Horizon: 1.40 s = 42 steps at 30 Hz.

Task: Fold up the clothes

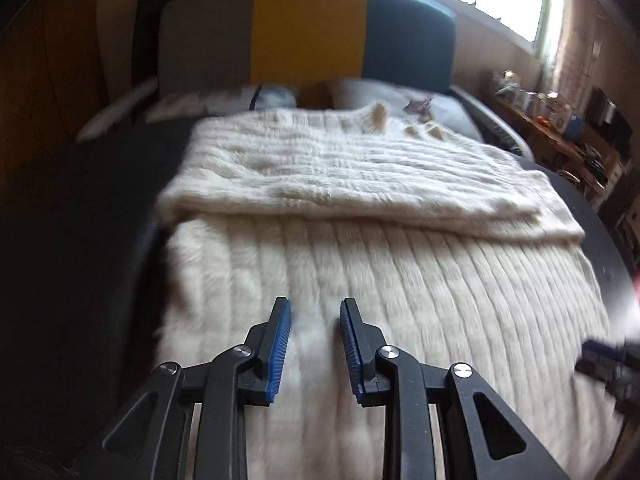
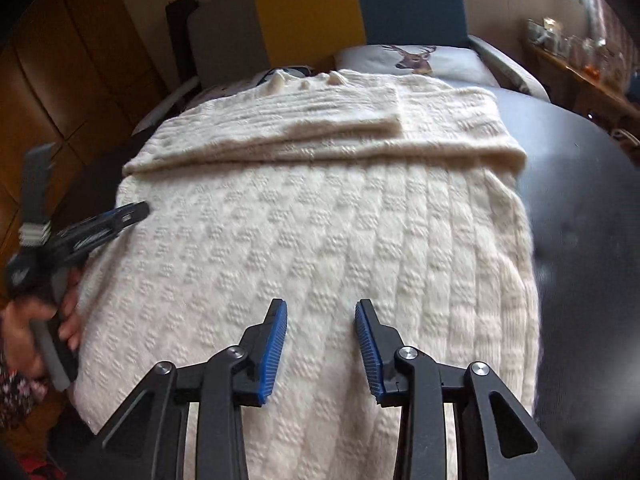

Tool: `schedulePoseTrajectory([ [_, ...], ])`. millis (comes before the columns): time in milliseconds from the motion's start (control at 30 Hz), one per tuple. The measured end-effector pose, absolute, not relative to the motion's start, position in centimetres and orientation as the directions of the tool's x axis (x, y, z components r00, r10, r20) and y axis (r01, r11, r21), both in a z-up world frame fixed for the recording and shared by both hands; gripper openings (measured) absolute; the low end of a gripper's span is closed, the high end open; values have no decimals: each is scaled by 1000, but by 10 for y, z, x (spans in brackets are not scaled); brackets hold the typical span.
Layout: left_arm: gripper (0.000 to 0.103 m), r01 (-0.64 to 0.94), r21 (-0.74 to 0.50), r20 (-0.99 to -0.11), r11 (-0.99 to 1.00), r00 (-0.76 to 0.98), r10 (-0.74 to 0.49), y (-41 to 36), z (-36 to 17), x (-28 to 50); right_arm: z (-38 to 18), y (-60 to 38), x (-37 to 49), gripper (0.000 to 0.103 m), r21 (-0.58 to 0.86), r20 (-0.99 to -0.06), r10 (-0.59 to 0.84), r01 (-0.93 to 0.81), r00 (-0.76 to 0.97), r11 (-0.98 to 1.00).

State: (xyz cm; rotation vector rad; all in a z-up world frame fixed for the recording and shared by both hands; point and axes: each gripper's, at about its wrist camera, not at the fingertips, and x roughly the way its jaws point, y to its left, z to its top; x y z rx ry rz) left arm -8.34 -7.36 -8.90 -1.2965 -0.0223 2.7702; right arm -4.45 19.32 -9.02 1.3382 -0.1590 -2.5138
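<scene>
Dark bed (image 2: 580,208) holds my cream sweater (image 2: 304,232), sleeves folded across; both claws (image 1: 316,344) (image 2: 321,344) hover open, empty, and should pinch its near hem evenly.

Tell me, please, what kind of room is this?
Probably a bedroom. A padded headboard in grey, yellow and blue stands behind pillows, one with a deer print, and a cream knitted sweater lies across the bed.

Black grippers (image 1: 316,308) (image 2: 321,308) – blue ribbed pads, silver screws – floral sleeve (image 2: 16,396)
</scene>
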Motion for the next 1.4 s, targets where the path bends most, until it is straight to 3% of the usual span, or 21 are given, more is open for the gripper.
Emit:
schedulePoseTrajectory([
  [167, 25, -101, -59, -774, -993, -623, 109, -91, -80, -45, -73, 225, -20, 37, 321, -745, -368, 185, -556, -929],
  [467, 26, -177, -106, -753, -978, -628, 196, -147, -73, 37, -78, 298, 39, 37, 322, -797, -300, 51, -524, -945],
  [733, 32, -155, -319, -735, -935, -583, 347, -189, -93, 68, -100, 321, 66, 38, 380, -803, -322, -15, -501, -925],
  [1000, 40, -186, -464, -674, -866, -561, 481, -188, -100, 75, -102, 291, 68, 44, 386, -778, -370, 78, -507, -919],
  [1267, 40, -176, -466, -690, -867, -540, 481, -196, -99, 94, -106, 281, 75, 46, 430, -752, -449, 157, -483, -889],
  [1400, 44, -157, -536, -668, -829, -521, 531, -194, -102, 87, -107, 278, 76, 44, 446, -741, -478, 185, -473, -875],
])
